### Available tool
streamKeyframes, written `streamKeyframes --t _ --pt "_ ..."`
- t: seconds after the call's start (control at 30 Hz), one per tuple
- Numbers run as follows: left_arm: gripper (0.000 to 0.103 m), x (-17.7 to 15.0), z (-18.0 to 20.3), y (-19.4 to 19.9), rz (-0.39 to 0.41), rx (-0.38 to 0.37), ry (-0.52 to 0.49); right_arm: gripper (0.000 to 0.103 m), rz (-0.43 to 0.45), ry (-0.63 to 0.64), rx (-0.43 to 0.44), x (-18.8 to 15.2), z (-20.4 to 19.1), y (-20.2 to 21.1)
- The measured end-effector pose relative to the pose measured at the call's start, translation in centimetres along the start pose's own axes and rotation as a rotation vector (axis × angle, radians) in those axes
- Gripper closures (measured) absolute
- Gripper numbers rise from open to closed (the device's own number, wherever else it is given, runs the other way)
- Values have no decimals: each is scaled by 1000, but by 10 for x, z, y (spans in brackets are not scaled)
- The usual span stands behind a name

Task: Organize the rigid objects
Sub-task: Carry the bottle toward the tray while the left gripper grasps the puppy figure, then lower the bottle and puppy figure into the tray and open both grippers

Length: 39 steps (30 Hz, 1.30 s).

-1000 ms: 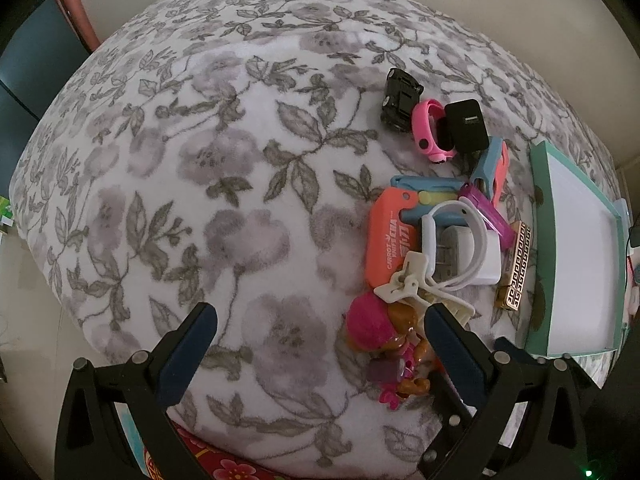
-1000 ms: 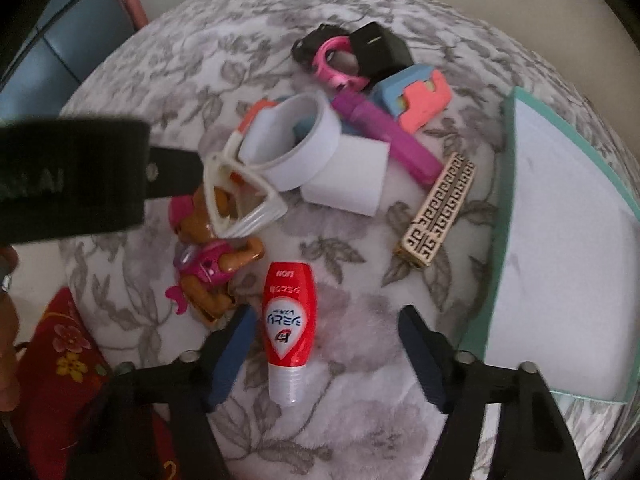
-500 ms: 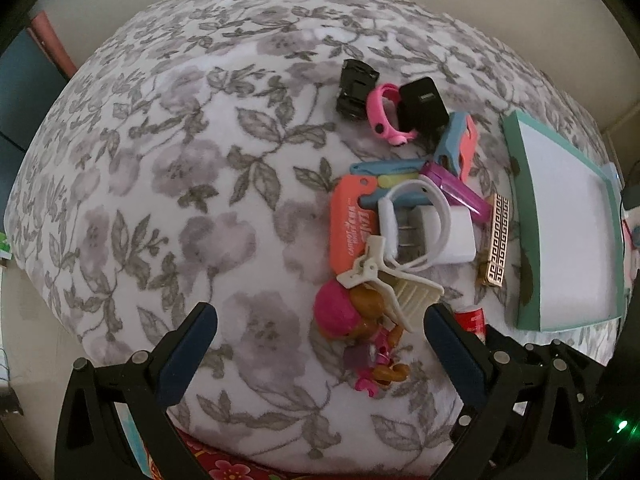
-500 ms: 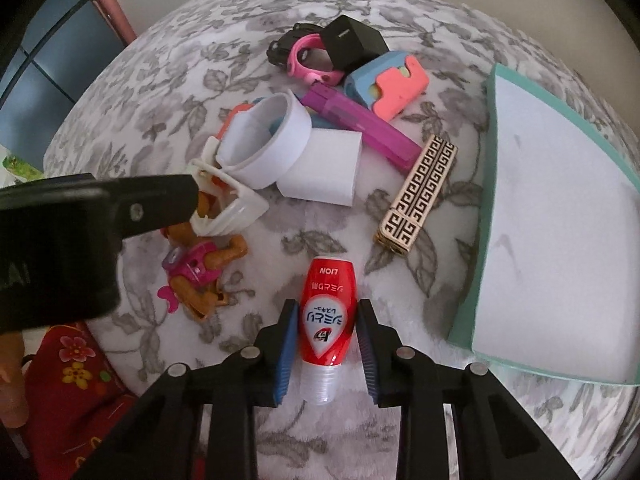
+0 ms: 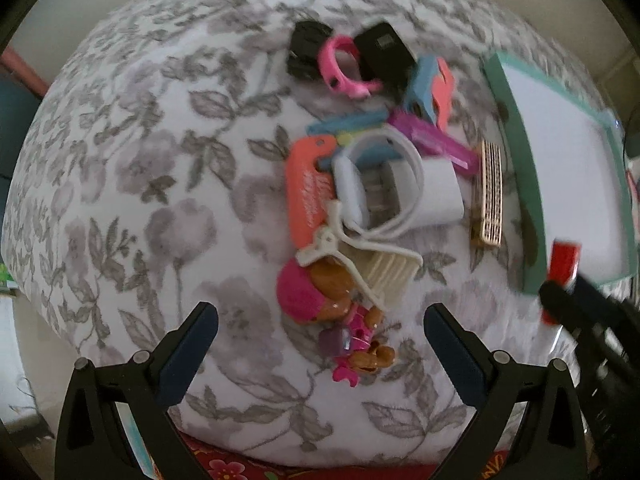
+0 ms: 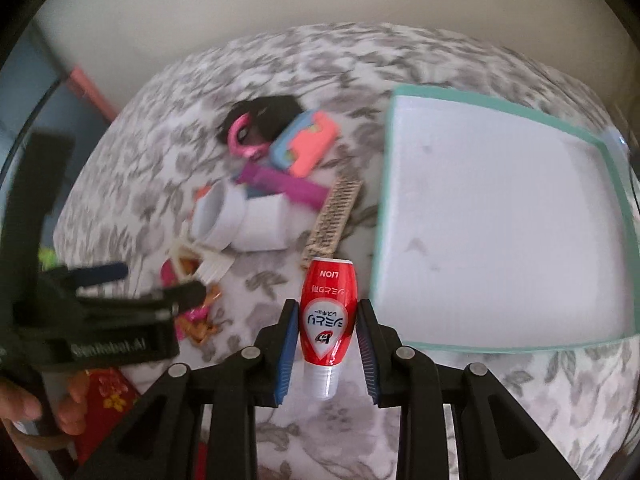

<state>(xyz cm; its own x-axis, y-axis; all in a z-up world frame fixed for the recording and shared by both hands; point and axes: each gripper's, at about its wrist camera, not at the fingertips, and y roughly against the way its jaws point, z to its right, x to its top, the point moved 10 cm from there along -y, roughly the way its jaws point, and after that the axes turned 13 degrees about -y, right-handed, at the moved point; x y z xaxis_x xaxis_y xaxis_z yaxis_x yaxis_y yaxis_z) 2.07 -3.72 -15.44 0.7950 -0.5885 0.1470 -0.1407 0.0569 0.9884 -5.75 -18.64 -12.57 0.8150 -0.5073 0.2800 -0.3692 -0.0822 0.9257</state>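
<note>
Floral cloth (image 6: 400,60), right hand-held gripper (image 6: 327,346) clamped on red tube (image 6: 329,318) — left hand-held gripper (image 5: 320,344) wide open, empty

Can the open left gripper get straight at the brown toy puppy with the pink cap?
Probably yes. The left gripper is open with the brown toy puppy in the pink cap between its fingers, though the cream hair claw clip lies over the puppy's head.

left wrist — above toy pile (image 5: 360,184) | right wrist — nearer tray (image 6: 500,216), both shared
</note>
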Motion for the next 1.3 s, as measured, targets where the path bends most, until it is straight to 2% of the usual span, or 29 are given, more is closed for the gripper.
streamKeyframes --t 0.07,0.13,0.23,0.4,0.47,0.53,0.77,1.07,1.2,1.3 --pt "23 0 12 -10 -29 -3 -30 72 -1 -24 -33 2 8 -4" --pt "26 0 26 -25 -70 -2 -54 72 -8 -38 -46 2 15 -5" --pt "39 1 39 -37 -93 -13 -67 72 -7 -46 -47 2 18 -5" --pt "42 2 54 -49 -80 -30 -52 72 -5 -35 -55 1 15 -10" --pt "51 5 58 -52 -59 -45 -28 72 -6 -38 -52 1 15 -9" --pt "66 6 62 -50 -22 -69 4 72 -2 -44 -50 3 15 -10" --pt "68 18 85 -52 76 -113 71 72 14 -71 -33 8 19 -5" --pt "68 35 91 -33 187 -118 93 72 64 -101 -8 17 22 5" --pt "68 48 63 5 231 -126 100 72 102 -123 -5 24 27 13" --pt "68 24 38 62 260 -129 65 73 132 -143 -12 30 33 18"
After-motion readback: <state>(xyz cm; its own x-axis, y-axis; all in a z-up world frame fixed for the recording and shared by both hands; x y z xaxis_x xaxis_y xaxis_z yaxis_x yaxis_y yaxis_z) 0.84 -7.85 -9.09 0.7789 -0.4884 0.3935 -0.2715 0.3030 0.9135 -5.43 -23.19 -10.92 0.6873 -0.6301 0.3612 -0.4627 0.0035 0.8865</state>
